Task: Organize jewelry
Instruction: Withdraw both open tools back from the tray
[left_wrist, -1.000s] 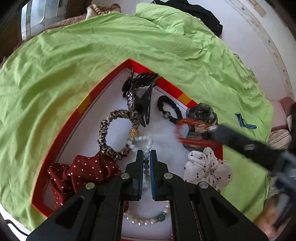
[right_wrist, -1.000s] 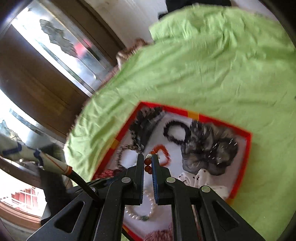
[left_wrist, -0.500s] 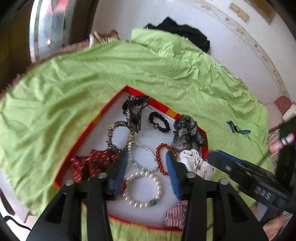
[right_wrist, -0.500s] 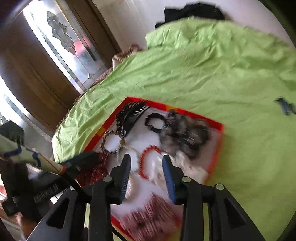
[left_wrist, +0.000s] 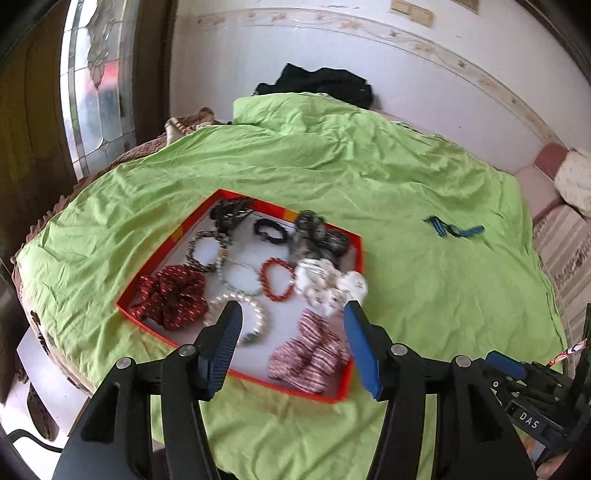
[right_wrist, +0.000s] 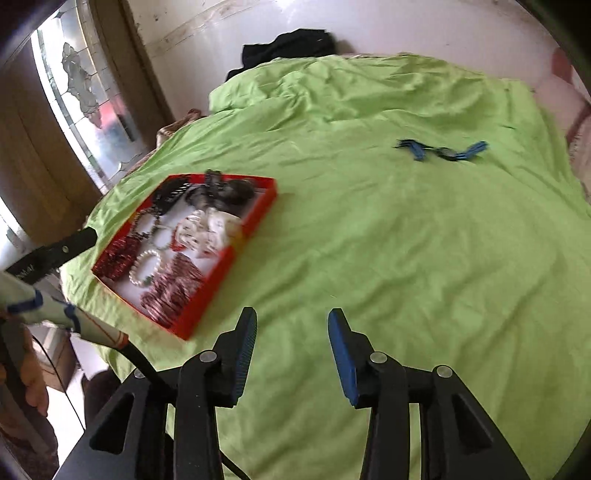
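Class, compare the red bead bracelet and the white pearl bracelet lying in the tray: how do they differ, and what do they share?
The red bead bracelet is red all round; the white pearl bracelet is white with a greenish bead. The red bead bracelet lies mid-tray beside the white scrunchie; the white pearl bracelet lies nearer the camera, partly behind the left gripper finger. Both are beaded loops lying flat.

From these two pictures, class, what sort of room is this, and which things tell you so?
Probably a bedroom at home: a green sheet spread over what looks like a bed, dark clothes heaped by the wall, and a red tray of bracelets and hair ties.
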